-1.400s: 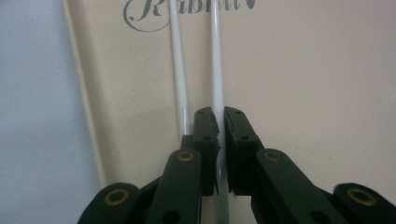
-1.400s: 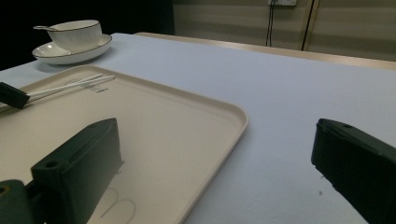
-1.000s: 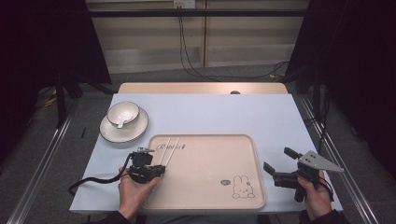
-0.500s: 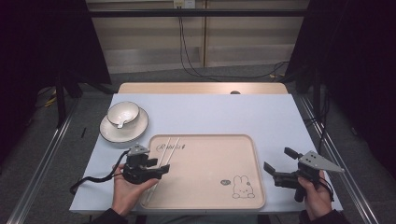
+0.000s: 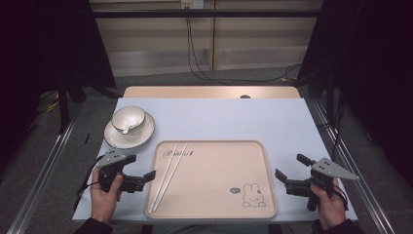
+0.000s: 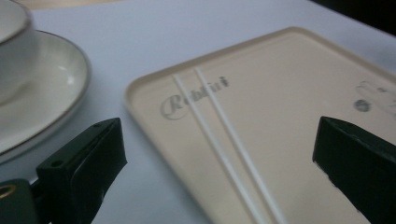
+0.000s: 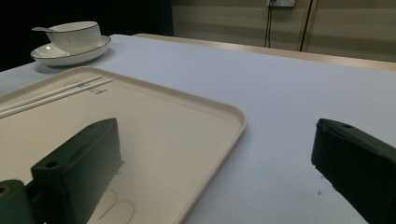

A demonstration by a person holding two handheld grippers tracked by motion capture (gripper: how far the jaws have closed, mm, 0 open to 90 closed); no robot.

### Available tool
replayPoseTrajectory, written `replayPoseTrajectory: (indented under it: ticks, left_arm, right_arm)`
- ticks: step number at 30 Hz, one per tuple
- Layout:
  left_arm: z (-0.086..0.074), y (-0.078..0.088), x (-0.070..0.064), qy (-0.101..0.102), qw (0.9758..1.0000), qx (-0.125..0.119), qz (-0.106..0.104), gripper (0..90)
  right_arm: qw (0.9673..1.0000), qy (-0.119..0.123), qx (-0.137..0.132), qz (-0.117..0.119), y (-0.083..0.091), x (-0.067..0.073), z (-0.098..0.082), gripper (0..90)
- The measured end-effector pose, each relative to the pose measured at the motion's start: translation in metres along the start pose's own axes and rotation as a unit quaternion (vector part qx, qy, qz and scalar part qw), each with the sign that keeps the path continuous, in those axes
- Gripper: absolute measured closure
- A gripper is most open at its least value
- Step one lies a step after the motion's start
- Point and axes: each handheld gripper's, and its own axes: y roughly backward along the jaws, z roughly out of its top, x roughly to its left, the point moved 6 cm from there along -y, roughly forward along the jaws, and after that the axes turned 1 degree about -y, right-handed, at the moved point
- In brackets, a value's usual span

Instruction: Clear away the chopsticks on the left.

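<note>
- The left gripper [image 5: 146, 171], a black two-jaw tool in the person's left hand [image 5: 104, 192], sits just off the left edge of the tray, its jaws spread wide after just opening, with nothing pressed between them.
- The right gripper [image 5: 290, 167], with a grey three-cornered plate on top, is held in the right hand [image 5: 327, 202] beside the tray's right edge; its jaws stand wide apart too and hold nothing.
- Between the two hands lies a beige rectangular plastic tray [image 5: 214, 148] with rounded corners, a script word printed near its far left corner and a small rabbit drawing [image 5: 249, 195] near its near right corner.
- A pair of thin white chopsticks [image 5: 168, 176] lies on the tray's left part, side by side and nearly parallel, running from the printed word towards the near left corner.
- In the left gripper view the chopsticks [image 6: 224, 149] run up between the two black jaws, clear of both, with the tray's rim [image 6: 140, 116] just ahead of the left jaw.
- Beyond the left gripper, on the pale blue tabletop [image 5: 234, 122], stands a white bowl [image 5: 128, 117] with a dark rim on a matching saucer [image 5: 143, 135], a white spoon [image 5: 124, 129] resting in the bowl; the set stands near the tray's far left corner, apart from it.
- Nothing lies between the left gripper and the chopsticks except the tray's low rim.
- Black cables [image 5: 195, 53] hang down the wall behind the table.
</note>
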Motion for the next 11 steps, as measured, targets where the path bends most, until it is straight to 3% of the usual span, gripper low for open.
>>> replayPoseTrajectory:
  ticks: [1,3,4,6,7,8,10,11]
  left_arm:
    - [0.000,0.003,0.004,-0.013,0.9991,-0.012,0.039,2.3]
    - [-0.003,0.007,0.011,-0.025,0.9959,-0.022,0.084,2.3]
    - [-0.005,0.010,0.013,-0.029,0.9951,-0.029,0.090,2.3]
    - [-0.007,0.016,0.016,-0.020,0.9952,-0.077,0.058,2.1]
    - [-0.009,0.019,0.019,-0.011,0.9951,-0.089,0.043,1.7]
    - [-0.010,0.021,0.022,-0.001,0.9956,-0.085,0.038,1.4]
    - [-0.011,0.023,0.028,0.000,0.9940,-0.086,0.068,1.8]
    - [-0.011,0.023,0.029,0.001,0.9940,-0.085,0.069,2.2]
  right_arm:
    - [1.0000,0.000,0.000,0.000,0.000,0.000,0.000,1.2]
    - [1.0000,-0.006,-0.003,-0.001,0.000,0.001,0.000,1.2]
    - [1.0000,-0.001,-0.001,-0.002,0.001,0.000,0.000,1.2]
    - [1.0000,-0.001,-0.003,-0.004,0.001,-0.001,0.000,1.2]
    - [1.0000,-0.001,-0.004,-0.004,0.001,-0.001,0.000,1.1]
    - [1.0000,0.002,-0.005,-0.003,0.001,-0.001,0.000,1.1]
    - [1.0000,0.005,-0.006,-0.005,0.000,-0.002,0.001,1.1]
    - [1.0000,0.005,-0.005,-0.005,0.000,-0.002,0.000,1.1]
